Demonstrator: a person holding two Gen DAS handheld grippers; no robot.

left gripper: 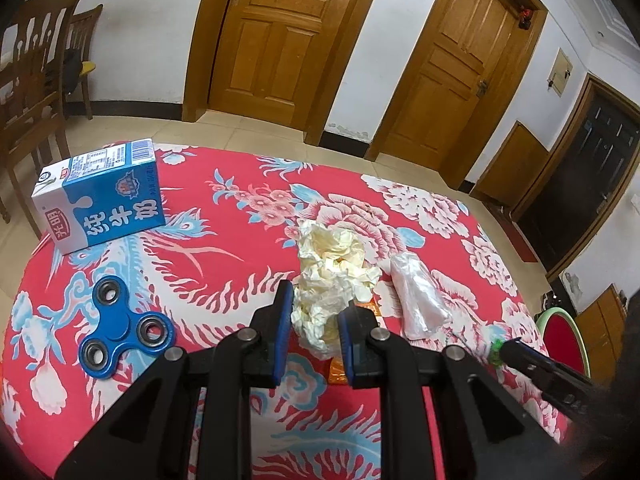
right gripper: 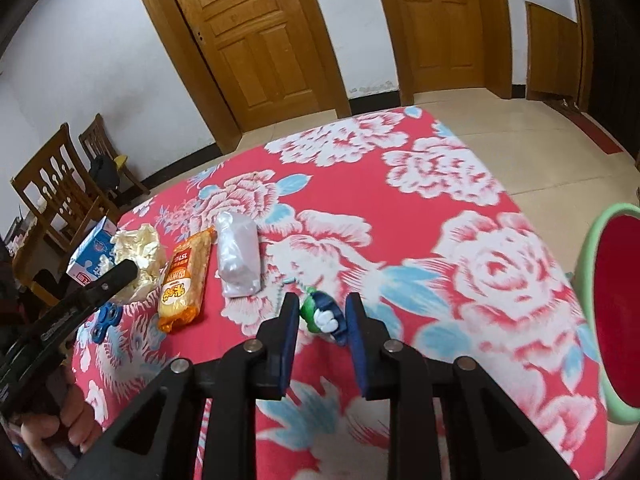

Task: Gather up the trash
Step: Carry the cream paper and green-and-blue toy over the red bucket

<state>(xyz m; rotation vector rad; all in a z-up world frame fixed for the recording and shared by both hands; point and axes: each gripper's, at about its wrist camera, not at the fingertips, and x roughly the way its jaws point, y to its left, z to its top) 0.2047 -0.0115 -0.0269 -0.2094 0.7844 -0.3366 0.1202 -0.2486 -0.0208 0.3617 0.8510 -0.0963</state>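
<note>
A crumpled cream paper wad (left gripper: 332, 280) lies on the red floral tablecloth (left gripper: 224, 216). My left gripper (left gripper: 314, 320) is open, its blue pads either side of the wad's near end, above an orange snack wrapper (left gripper: 338, 372). The wrapper (right gripper: 186, 280) and the wad (right gripper: 138, 256) also show in the right wrist view. A clear plastic bag (left gripper: 418, 300) lies right of the wad, also seen in the right view (right gripper: 240, 258). My right gripper (right gripper: 322, 320) is open around a small green-and-blue toy figure (right gripper: 324, 316). A green-rimmed red bin (right gripper: 616, 316) stands at the right.
A blue milk carton (left gripper: 104, 196) stands at the table's far left. A blue fidget spinner (left gripper: 124, 328) lies near it. Wooden chairs (left gripper: 32, 92) stand beyond the left edge. Wooden doors (left gripper: 280, 36) line the far wall.
</note>
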